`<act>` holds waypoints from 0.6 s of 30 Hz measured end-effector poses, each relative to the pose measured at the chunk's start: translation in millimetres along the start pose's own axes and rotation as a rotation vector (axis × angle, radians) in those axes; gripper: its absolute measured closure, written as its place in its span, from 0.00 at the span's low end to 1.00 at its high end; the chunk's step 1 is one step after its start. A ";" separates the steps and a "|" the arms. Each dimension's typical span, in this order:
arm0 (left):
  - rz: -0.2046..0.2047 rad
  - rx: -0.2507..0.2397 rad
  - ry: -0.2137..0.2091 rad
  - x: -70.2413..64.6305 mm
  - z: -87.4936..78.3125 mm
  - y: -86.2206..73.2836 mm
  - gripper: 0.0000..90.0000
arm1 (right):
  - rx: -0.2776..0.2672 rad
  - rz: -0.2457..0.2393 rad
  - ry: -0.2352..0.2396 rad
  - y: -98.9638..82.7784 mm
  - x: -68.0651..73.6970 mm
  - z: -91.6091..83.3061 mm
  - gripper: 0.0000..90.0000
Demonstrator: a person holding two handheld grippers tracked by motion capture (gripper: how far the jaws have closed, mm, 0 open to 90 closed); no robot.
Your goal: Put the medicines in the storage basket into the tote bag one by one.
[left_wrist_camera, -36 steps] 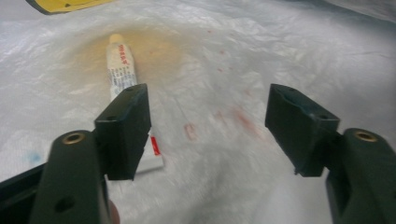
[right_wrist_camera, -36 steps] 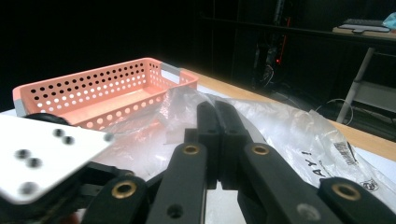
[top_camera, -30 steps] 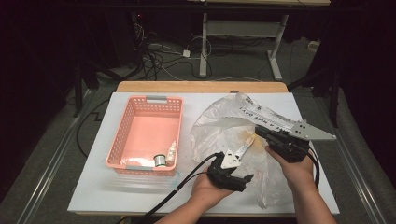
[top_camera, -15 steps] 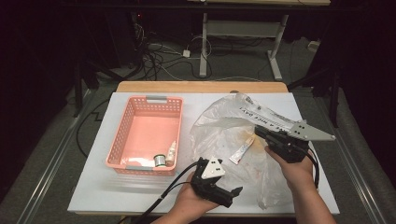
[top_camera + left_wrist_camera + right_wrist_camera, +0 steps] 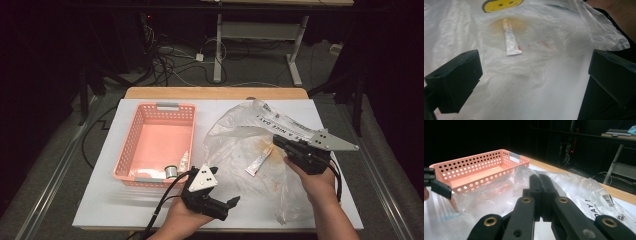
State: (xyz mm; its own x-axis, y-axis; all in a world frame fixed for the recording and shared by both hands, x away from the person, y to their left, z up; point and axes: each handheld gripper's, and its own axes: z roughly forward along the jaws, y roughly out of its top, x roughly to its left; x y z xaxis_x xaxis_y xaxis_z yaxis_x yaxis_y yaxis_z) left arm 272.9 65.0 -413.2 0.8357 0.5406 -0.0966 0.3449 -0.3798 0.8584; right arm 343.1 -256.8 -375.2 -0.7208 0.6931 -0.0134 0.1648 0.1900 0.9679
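While the right gripper (image 5: pixel 278 141) pinches the clear plastic bag (image 5: pixel 240 145) in the middle right of the high view, the left gripper (image 5: pixel 227 206) sits low in the middle, its jaws just opened wide with nothing between them. Inside the bag lies a small tube (image 5: pixel 510 37), near the pink basket (image 5: pixel 131 150) on the desk (image 5: pixel 100 200).

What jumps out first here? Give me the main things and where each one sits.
A crumpled clear plastic bag sprawls over the right half of the white table, with a small tube lying inside it. Left of the bag stands a pink basket with a small spool in its near corner. The right claw is shut on the bag, while the left claw hovers open at the near edge.
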 end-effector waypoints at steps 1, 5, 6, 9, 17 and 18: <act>-0.003 -0.003 0.011 2.9 -2.8 -1.1 0.00 | 0.000 0.000 0.000 0.0 0.0 0.1 1.00; -0.029 -0.016 0.058 16.4 -13.5 -4.6 0.00 | 0.000 -0.001 0.001 0.2 0.2 0.1 1.00; -0.032 -0.015 0.070 19.3 -15.8 -5.0 0.00 | 0.000 -0.001 0.000 0.2 0.2 0.0 1.00; -0.036 -0.016 0.109 26.8 -21.4 -5.9 0.00 | -0.002 -0.002 -0.004 0.3 -0.2 -0.5 1.00; -0.089 -0.011 0.162 47.5 -32.8 -10.6 0.00 | 0.000 0.005 -0.002 -0.6 -1.1 -1.3 1.00; -0.099 -0.011 0.165 50.5 -34.4 -11.6 0.00 | 0.000 0.003 -0.001 -0.6 -1.0 -1.3 1.00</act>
State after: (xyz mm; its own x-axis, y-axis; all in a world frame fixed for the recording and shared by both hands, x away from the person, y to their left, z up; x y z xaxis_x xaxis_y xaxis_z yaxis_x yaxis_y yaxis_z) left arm 296.3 122.5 -410.8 0.7163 0.6908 -0.0982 0.4168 -0.3108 0.8542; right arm 342.9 -258.5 -375.4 -0.7196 0.6943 -0.0111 0.1666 0.1881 0.9679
